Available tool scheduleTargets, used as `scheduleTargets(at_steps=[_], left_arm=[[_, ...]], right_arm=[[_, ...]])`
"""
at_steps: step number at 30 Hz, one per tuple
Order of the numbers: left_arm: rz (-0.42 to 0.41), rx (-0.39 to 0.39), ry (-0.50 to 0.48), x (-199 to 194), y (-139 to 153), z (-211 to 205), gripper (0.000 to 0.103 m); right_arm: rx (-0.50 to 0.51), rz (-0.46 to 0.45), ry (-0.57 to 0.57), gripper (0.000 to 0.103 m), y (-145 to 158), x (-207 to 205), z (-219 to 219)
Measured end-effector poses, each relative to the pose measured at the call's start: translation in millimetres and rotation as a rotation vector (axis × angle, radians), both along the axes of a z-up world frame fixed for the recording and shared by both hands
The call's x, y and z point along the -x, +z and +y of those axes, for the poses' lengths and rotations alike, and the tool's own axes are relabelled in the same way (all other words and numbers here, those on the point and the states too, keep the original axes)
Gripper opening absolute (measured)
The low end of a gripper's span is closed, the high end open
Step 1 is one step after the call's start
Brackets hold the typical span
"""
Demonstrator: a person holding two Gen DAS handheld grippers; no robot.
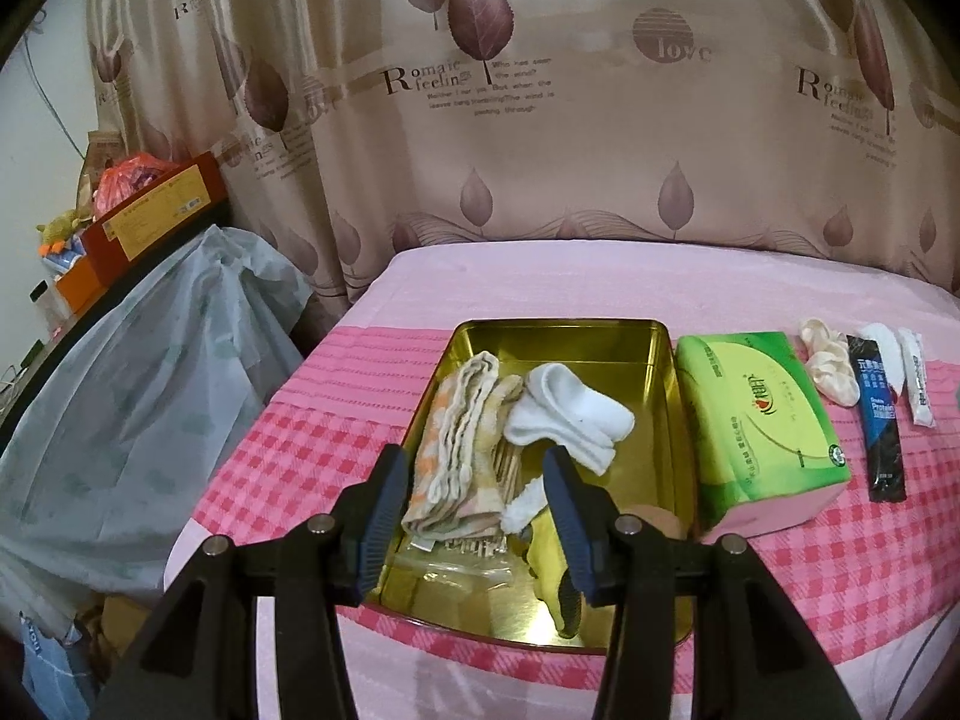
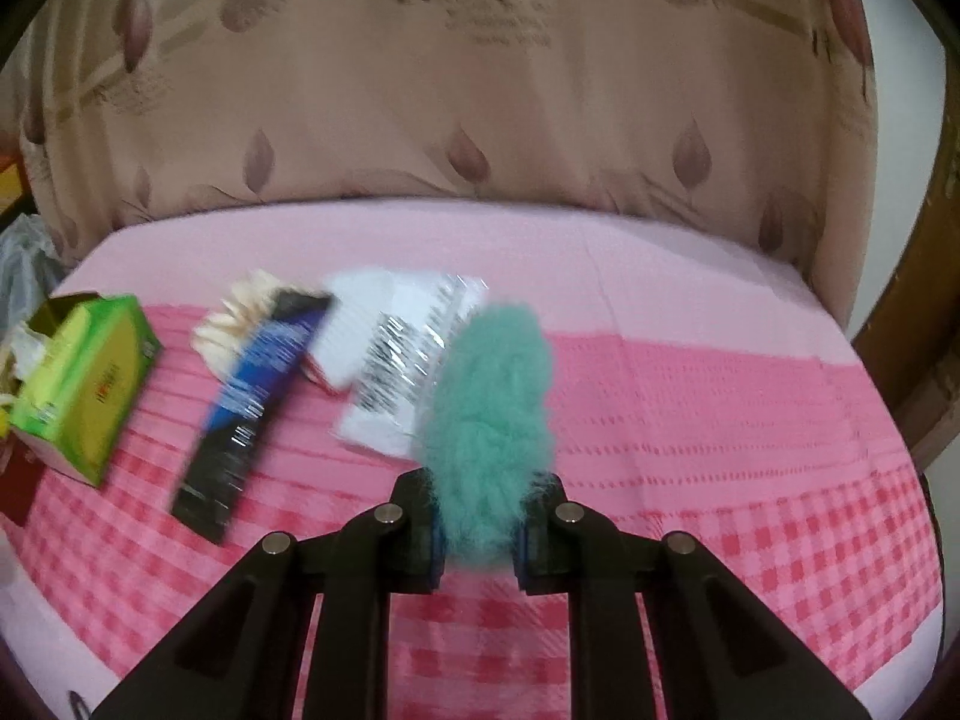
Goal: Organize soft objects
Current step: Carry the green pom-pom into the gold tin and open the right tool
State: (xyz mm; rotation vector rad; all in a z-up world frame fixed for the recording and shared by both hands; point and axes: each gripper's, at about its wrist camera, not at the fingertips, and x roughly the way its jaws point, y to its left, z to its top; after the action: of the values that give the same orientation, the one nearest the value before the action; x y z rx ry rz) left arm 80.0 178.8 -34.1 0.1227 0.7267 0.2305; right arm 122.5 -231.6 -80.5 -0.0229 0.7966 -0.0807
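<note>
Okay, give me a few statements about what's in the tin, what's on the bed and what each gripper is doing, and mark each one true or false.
1. The right gripper is shut on a teal fluffy item. True.
2. The left gripper holds a white sock. False: its jaws stand open and hold nothing; the white sock lies in the gold tin.
3. The green tissue pack lies inside the tin. False: it lies on the bedspread beside the tin.
4. A folded striped cloth lies in the tin. True.
5. The black sachet lies on the pink bedspread. True.
</note>
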Motion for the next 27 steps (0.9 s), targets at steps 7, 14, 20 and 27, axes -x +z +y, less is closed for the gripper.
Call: scheduleTargets(at_steps=[7, 14, 20, 27], left_arm=[[0.029, 0.036, 0.025, -5, -9, 11, 0.052], [0.045, 0.057, 0.027, -8, -14, 15, 0.052], [0.068, 0.072, 0.033, -11, -20, 19, 0.052], [0.068, 0.081, 0.03, -12, -19, 21, 0.052]], right_arm=[[-0.066, -0.047, 0.111, 0.015, 45, -1, 53], [-0.098, -0.06, 0.299, 0.015, 66, -15, 136], [-0.105, -0.044, 0.452, 0.015, 69, -24, 214], [-0.115, -0.014, 0.55, 0.015, 61, -34, 277]])
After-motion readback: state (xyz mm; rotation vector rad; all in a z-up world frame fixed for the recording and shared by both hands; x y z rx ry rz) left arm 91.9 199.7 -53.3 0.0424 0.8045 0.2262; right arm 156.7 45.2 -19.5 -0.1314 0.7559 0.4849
